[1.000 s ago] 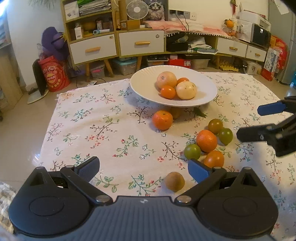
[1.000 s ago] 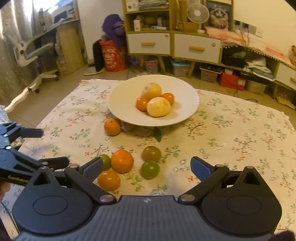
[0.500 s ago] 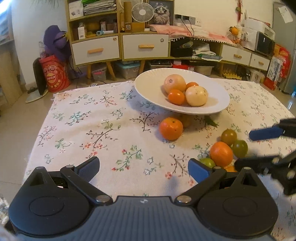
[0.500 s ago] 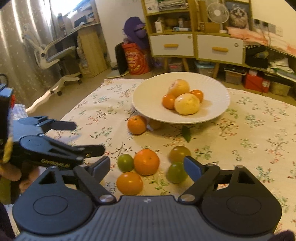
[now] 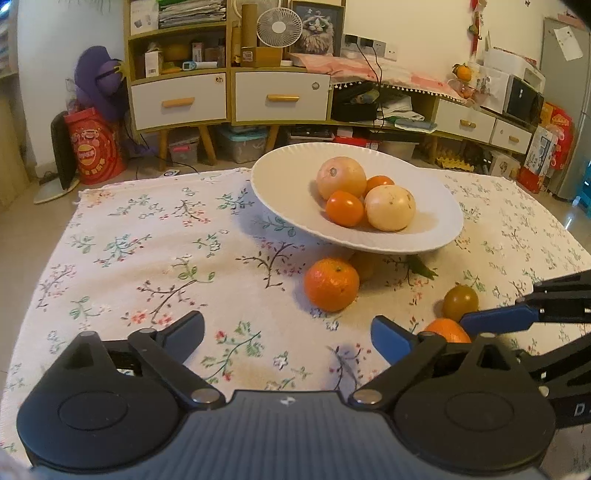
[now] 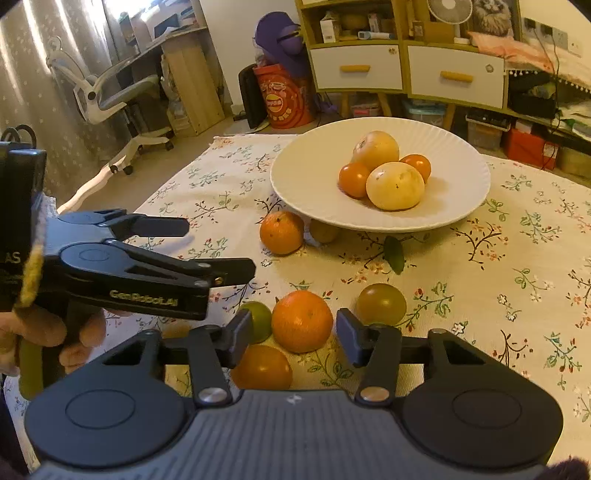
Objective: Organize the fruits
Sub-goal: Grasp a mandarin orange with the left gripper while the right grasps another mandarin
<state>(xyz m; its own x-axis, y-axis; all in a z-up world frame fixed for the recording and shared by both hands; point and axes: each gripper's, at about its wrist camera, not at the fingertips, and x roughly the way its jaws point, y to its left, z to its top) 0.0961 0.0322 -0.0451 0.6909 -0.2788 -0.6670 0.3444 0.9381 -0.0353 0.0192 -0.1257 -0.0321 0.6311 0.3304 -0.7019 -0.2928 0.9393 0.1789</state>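
Right gripper [image 6: 293,334] closing around orange [image 6: 302,320] — pads not yet touching.

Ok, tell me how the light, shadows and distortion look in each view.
Left wrist view: warm indoor light, soft shadow under the white plate, fisheye bending the cabinet. Right wrist view: bright glare through the curtain, sharp fruit, slightly soft left tongs.

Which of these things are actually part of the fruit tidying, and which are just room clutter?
Part of the job:
- white plate, four fruits already on it
- big orange between the right gripper fingers, jaws just closing
- orange by the plate
- greenish fruit
- left gripper, open

Just lying about:
- fan
- office chair
- red bag
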